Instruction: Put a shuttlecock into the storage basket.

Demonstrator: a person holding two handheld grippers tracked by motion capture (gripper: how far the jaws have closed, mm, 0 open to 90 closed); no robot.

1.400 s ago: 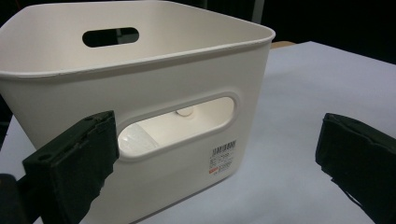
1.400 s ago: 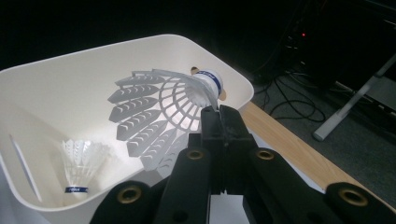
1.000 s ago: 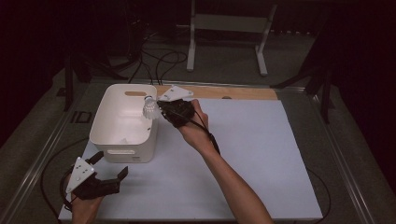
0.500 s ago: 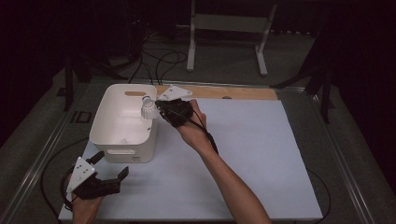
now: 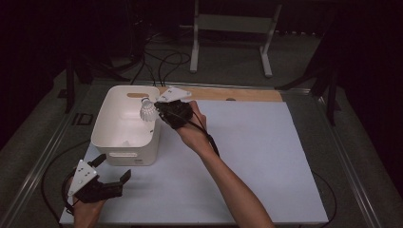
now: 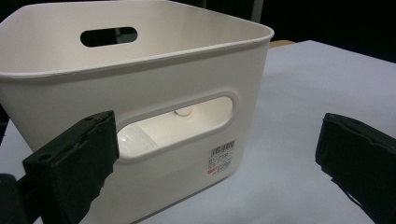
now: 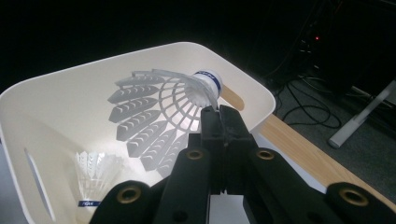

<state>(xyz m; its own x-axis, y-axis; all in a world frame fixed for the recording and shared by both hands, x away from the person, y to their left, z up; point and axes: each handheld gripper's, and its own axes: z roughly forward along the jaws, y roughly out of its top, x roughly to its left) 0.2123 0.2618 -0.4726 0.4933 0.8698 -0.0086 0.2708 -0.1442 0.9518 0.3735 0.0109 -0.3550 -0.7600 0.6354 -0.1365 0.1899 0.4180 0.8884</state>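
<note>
Nearest the person, the left gripper [image 5: 111,176] rests at the front left corner of the white table surface [image 5: 266,161], jaws spread wide with nothing between them; the hand [image 5: 85,209] behind it sits at the table's near edge. In the left gripper view the two black jaws stand far apart, framing the near wall of the white bin [image 6: 154,84], which has a slot handle and a small printed label [image 6: 221,157] at its lower right. Just beyond the left gripper, the bin [image 5: 124,142] stands on the left part of the table, open side up. The person's right forearm [image 5: 228,185] reaches diagonally from the bottom edge toward the bin's far right corner. There the right gripper [image 5: 159,108] is pressed together on a white shuttlecock [image 5: 148,111], held above the bin's rim over its interior. In the right gripper view the jaws pinch the shuttlecock [image 7: 159,116] by the skirt edge near its cork, feathers fanned to the left, cork with a blue band pointing up and right. A second shuttlecock [image 7: 95,179] lies on the bin floor below. Behind the bin runs a wooden strip [image 5: 237,94] along the table's far edge.
</note>
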